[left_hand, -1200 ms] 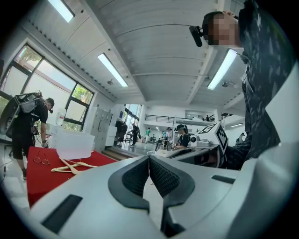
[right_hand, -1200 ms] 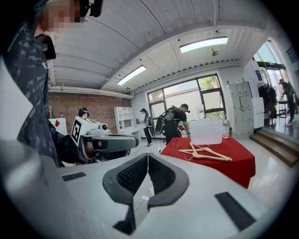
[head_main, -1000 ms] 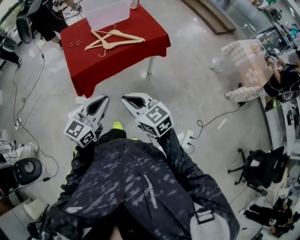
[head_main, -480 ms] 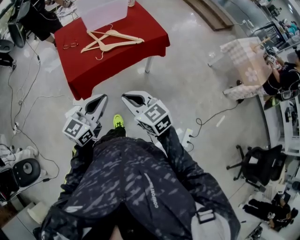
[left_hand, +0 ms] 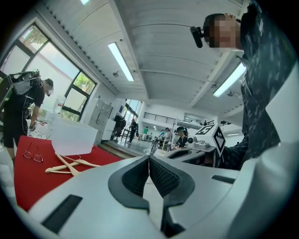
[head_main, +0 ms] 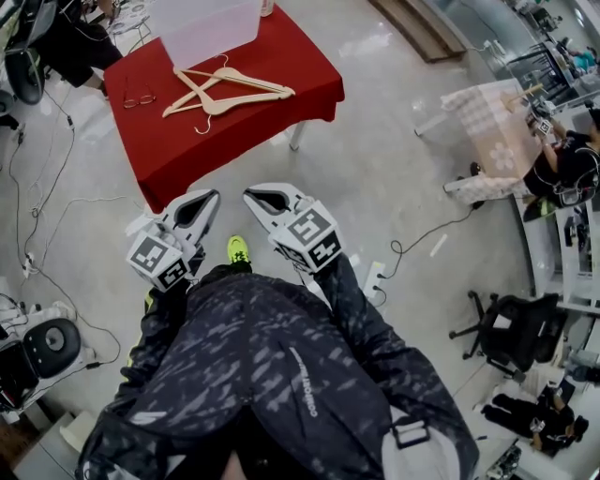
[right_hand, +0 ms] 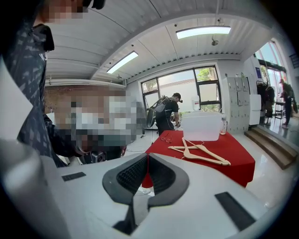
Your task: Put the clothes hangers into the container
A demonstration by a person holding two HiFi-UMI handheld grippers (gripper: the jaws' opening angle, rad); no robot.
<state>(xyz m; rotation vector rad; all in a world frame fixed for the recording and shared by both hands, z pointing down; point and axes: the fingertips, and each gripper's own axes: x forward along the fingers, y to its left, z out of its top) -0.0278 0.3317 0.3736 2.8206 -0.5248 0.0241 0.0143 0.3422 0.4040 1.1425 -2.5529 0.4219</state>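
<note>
Overhead, the clothes hangers (head_main: pixel 225 89) are seen crossed on the red table (head_main: pixel 187 155), just in front of the clear container (head_main: pixel 206 28). They lie well ahead of both grippers, long axes running roughly left to right. The left gripper (head_main: pixel 204 199) is judged marginally nearer than the right gripper (head_main: pixel 258 197). In the left gripper view, its jaws are shown pressed together with nothing between them (hangers low to the left). In the right gripper view, the jaws are likewise closed and empty, with the hangers ahead to the right.

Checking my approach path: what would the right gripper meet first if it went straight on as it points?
Probably the red tablecloth, its hanging near side below the hangers; nothing nearer shows, though depth is unclear.
</note>
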